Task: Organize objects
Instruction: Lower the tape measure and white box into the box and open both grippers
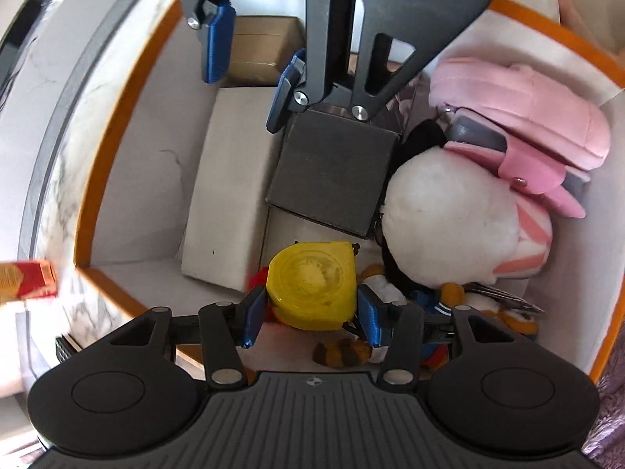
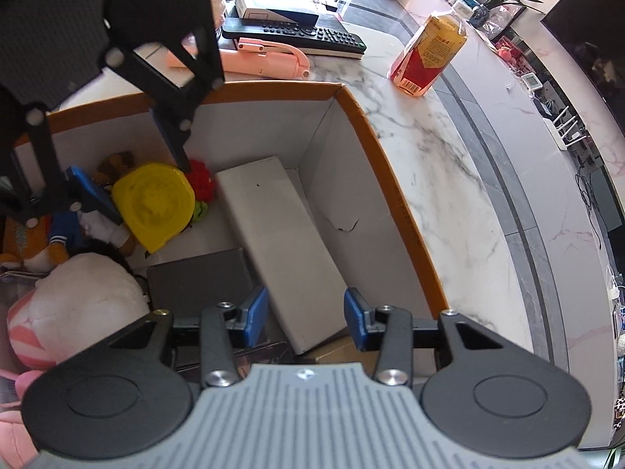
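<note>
- Two grippers work over the open cardboard box (image 2: 390,179) on the marble counter (image 2: 449,148).
- Left gripper (image 1: 310,308): fingers clamped on both sides of the yellow tape measure (image 1: 312,285), pointing steeply down, at the box's end wall above the small plush toys (image 1: 449,301).
- Right gripper (image 2: 306,318): jaws partly apart, nothing between them, hovering over the white flat box (image 2: 281,242) and the dark grey box (image 2: 199,277).
- Judgement: the tape measure is being placed. Lower it into the free floor between the white flat box and the plush toys, let it rest flat, then release; keep the right gripper clear.
- Still on the counter beyond the box's far edge: drink bottle (image 2: 429,54), remote (image 2: 297,35).
- Bottle label print too small to read; no other legible writing.
</note>
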The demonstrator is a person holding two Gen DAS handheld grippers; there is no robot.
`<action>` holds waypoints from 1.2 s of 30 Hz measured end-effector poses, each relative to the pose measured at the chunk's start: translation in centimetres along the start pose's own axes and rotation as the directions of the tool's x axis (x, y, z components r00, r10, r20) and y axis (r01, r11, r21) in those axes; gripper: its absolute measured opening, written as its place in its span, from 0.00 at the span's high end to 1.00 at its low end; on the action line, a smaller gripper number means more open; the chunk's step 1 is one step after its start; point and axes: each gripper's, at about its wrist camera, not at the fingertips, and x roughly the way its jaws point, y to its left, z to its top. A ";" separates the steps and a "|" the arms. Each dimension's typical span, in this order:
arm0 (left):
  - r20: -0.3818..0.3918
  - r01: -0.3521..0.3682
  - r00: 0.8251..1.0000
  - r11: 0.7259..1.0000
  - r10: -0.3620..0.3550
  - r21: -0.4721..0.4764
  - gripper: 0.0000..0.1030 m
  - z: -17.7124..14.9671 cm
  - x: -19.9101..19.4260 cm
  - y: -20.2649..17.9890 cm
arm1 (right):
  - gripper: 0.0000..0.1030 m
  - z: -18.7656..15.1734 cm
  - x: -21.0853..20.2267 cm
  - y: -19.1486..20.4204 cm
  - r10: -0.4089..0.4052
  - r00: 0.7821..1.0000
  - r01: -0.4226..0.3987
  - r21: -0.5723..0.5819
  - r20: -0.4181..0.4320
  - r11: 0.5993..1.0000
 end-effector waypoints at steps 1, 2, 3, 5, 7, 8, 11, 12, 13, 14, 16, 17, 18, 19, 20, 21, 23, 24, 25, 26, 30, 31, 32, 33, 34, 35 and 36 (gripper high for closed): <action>-0.005 0.005 1.000 1.000 -0.005 0.005 0.44 0.3 0.2 0.1 | 0.56 -0.1 0.0 0.0 0.002 1.000 -0.002 0.004 -0.001 1.000; -0.008 0.010 1.000 1.000 -0.010 0.008 0.44 0.6 0.4 0.2 | 0.56 -0.3 -0.1 0.1 0.002 1.000 -0.002 0.006 -0.001 1.000; -0.019 0.014 1.000 1.000 -0.014 0.017 0.44 0.8 0.6 0.2 | 0.56 -0.5 -0.1 0.1 0.002 1.000 -0.002 0.007 -0.002 1.000; -0.030 0.000 1.000 0.999 0.001 0.043 0.42 0.9 1.0 0.1 | 0.56 -0.9 -0.2 0.3 0.005 1.000 -0.005 0.009 -0.002 1.000; -0.029 -0.009 1.000 0.999 0.010 0.049 0.42 0.8 1.2 0.1 | 0.56 -1.3 -0.4 0.4 0.005 1.000 -0.005 0.010 -0.003 1.000; -0.026 -0.012 1.000 0.999 0.014 0.049 0.42 0.7 1.2 0.1 | 0.56 -1.5 -0.5 0.3 0.006 1.000 -0.006 0.012 -0.004 1.000; -0.012 -0.028 1.000 0.999 0.028 0.043 0.42 0.3 0.9 0.2 | 0.56 -1.9 -0.7 0.3 0.009 1.000 -0.009 0.022 -0.010 1.000; -0.012 -0.035 0.999 0.999 0.035 0.040 0.42 0.2 0.8 0.3 | 0.56 -2.0 -0.8 0.3 0.008 1.000 -0.008 0.023 -0.011 1.000; -0.014 -0.041 0.999 0.999 0.041 0.035 0.40 0.1 0.8 0.4 | 0.56 -2.1 -0.9 0.3 0.008 1.000 -0.008 0.025 -0.011 1.000; -0.013 -0.044 0.999 0.999 0.044 0.031 0.39 0.1 0.7 0.4 | 0.56 -2.1 -1.0 0.4 0.010 1.000 -0.010 0.028 -0.009 1.000; -0.011 -0.045 0.999 0.999 0.046 0.030 0.39 -0.1 0.6 0.4 | 0.56 -2.1 -1.2 0.5 0.013 1.000 -0.013 0.034 -0.003 0.999; -0.005 -0.051 0.999 0.998 0.052 0.027 0.39 -0.3 0.4 0.4 | 0.56 -2.0 -1.4 0.6 0.013 1.000 -0.013 0.034 0.000 0.999; 0.002 -0.060 0.998 0.998 0.060 0.021 0.39 -0.4 0.3 0.4 | 0.56 -2.0 -1.6 0.7 0.015 1.000 -0.015 0.034 0.003 0.999; 0.008 -0.069 0.998 0.998 0.069 0.014 0.39 -0.5 0.1 0.4 | 0.56 -2.0 -1.8 0.8 0.016 1.000 -0.016 0.032 0.003 0.999; 0.013 -0.078 0.997 0.997 0.078 0.004 0.39 -0.7 -0.2 0.5 | 0.56 -2.0 -2.0 1.0 0.015 1.000 -0.015 0.027 0.004 1.000; 0.019 -0.089 0.996 0.996 0.090 -0.009 0.39 -0.9 -0.5 0.6 | 0.56 -2.0 -2.2 1.1 0.012 1.000 -0.012 0.021 0.004 1.000; 0.028 -0.100 0.994 0.995 0.101 -0.029 0.39 -1.3 -1.3 0.7 | 0.56 -2.0 -2.8 1.3 0.006 1.000 -0.006 0.017 0.003 1.000; 0.034 -0.104 0.994 0.994 0.105 -0.036 0.39 -1.3 -1.8 0.7 | 0.56 -1.9 -3.2 1.4 0.003 1.000 -0.003 0.019 0.003 1.000; 0.041 -0.106 0.993 0.993 0.108 -0.044 0.39 -1.5 -2.2 0.6 | 0.56 -1.9 -3.5 1.5 -0.001 1.000 0.001 0.020 0.004 1.000; 0.046 -0.107 0.993 0.993 0.109 -0.051 0.39 -1.6 -2.8 0.5 | 0.56 -1.9 -3.9 1.6 -0.006 1.000 0.005 0.021 0.005 1.000; 0.067 -0.128 0.989 0.990 0.131 -0.056 0.39 -1.0 -5.1 -1.2 | 0.56 -1.9 -6.1 2.2 -0.024 1.000 0.024 0.019 0.015 1.000; 0.077 -0.134 0.987 0.989 0.138 -0.059 0.39 -1.2 -5.9 -1.8 | 0.56 -1.9 -6.7 2.4 -0.030 0.999 0.030 0.017 0.019 0.999; 0.089 -0.140 0.985 0.988 0.146 -0.066 0.39 -0.8 -6.4 -2.3 | 0.56 -1.9 -7.4 2.7 -0.037 0.999 0.037 0.017 0.023 0.999; 0.103 -0.148 0.982 0.986 0.155 -0.076 0.39 -0.9 -7.2 -2.7 | 0.56 -1.8 -8.2 3.0 -0.044 0.999 0.043 0.019 0.029 0.999; 0.120 -0.155 0.979 0.984 0.164 -0.088 0.39 -1.0 -8.0 -3.1 | 0.56 -1.8 -9.0 3.2 -0.049 0.998 0.048 0.024 0.036 0.999; 0.136 -0.161 0.975 0.982 0.174 -0.102 0.39 -1.2 -8.9 -3.5 | 0.56 -1.8 -9.8 3.5 -0.055 0.998 0.054 0.033 0.042 0.998; 0.152 -0.167 0.971 0.979 0.184 -0.117 0.39 -1.4 -9.7 -4.0 | 0.56 -1.9 -10.8 3.9 -0.062 0.997 0.060 0.046 0.048 0.997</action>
